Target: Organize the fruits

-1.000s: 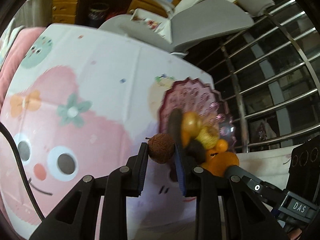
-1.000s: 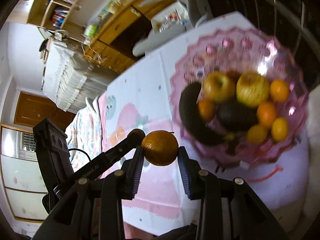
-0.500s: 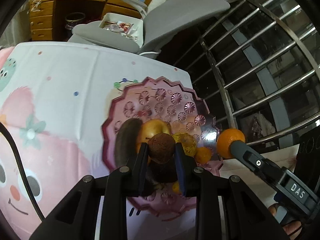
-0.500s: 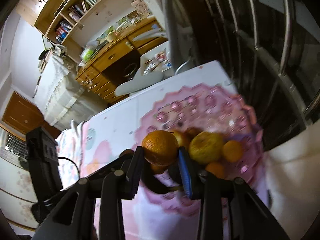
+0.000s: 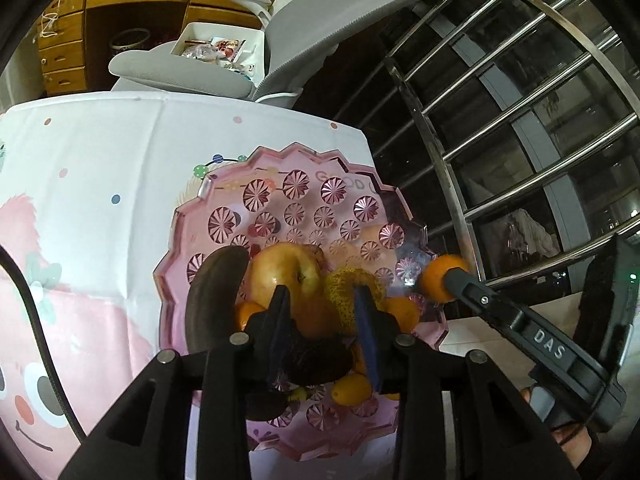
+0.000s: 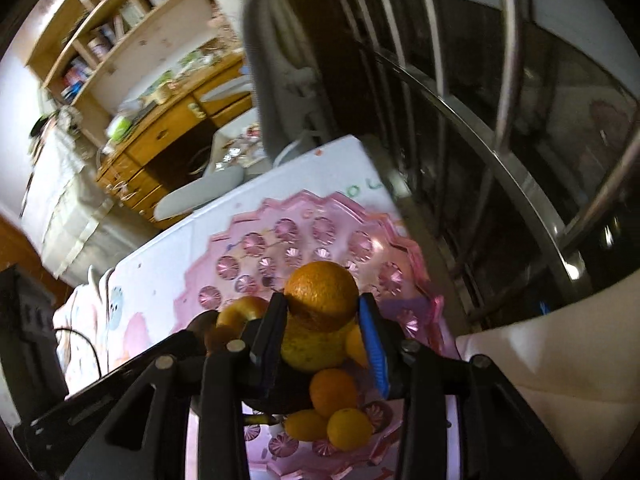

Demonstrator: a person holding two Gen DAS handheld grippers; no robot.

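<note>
A pink glass bowl point(image 5: 296, 200) on the cartoon tablecloth holds a blackened banana point(image 5: 212, 296), an apple point(image 5: 286, 276), a yellow fruit point(image 5: 348, 284) and several small oranges. My left gripper point(image 5: 320, 300) hangs over the pile. Its jaws are opening, with nothing at the tips. A dark brown fruit point(image 5: 316, 360) lies lower between the fingers. My right gripper point(image 6: 322, 308) is over the bowl point(image 6: 280, 232), its jaws starting to open. The pads still touch an orange point(image 6: 322, 296) that rests on the yellow fruit point(image 6: 316, 344).
A grey office chair point(image 5: 280, 40) stands past the table's far edge, with a wooden desk point(image 5: 80, 20) behind it. Steel window bars point(image 5: 500, 120) run close along the bowl's right side. A black cable point(image 5: 36, 320) crosses the cloth at left.
Both grippers moved in over the bowl. The round brown fruit has left the left fingertips and those jaws stand wider. The right gripper's orange came down onto the yellow fruit.
</note>
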